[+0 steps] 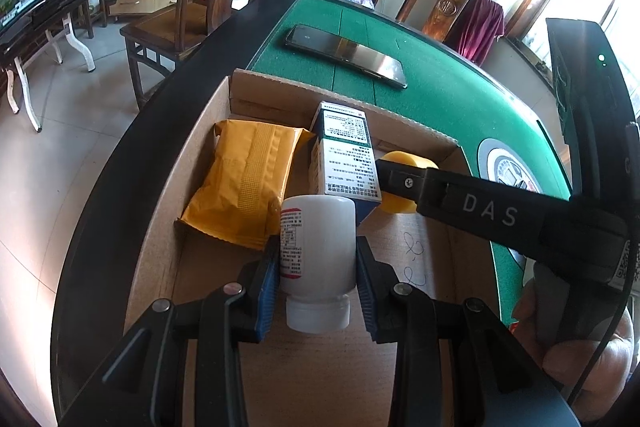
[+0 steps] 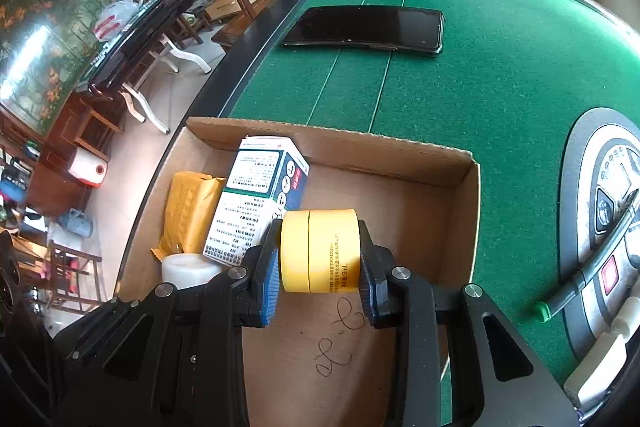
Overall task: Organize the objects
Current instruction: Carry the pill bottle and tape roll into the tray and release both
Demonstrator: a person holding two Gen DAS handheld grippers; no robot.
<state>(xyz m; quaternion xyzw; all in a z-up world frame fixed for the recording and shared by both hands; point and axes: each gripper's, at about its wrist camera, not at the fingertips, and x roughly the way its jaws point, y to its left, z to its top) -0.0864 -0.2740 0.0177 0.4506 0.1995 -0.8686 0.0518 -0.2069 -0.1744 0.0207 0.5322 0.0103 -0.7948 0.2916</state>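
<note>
Two hand-held grippers work over a shallow cardboard box (image 2: 460,163) that sits at the edge of a green felt table (image 2: 500,75), each carrying one item, apparently to pack it beside what already lies inside. The left gripper (image 1: 318,267) pinches a white plastic bottle (image 1: 318,247) across its body, cap end toward the camera, the blue pads (image 1: 269,279) pressed against both sides; the bottle lies low over the near part of the box, just beside a yellow foil pouch (image 1: 244,183) and a printed medicine carton (image 1: 346,159), both resting along the box's left half. The right gripper (image 2: 320,255) clamps a small yellow jar (image 2: 320,251) on its side between the jaws, which stand only as far apart as the jar's length, just right of the carton and over the bare cardboard floor, where a pen scribble (image 2: 340,335) shows. Whether either item touches the box floor cannot be told. The grouping suggests small goods being gathered into one container, with the box's right half free for the jar. A black smartphone (image 2: 364,27) lies face up on the felt beyond the box, well apart from both grippers and not yet collected, if it belongs to the job at all.
</note>
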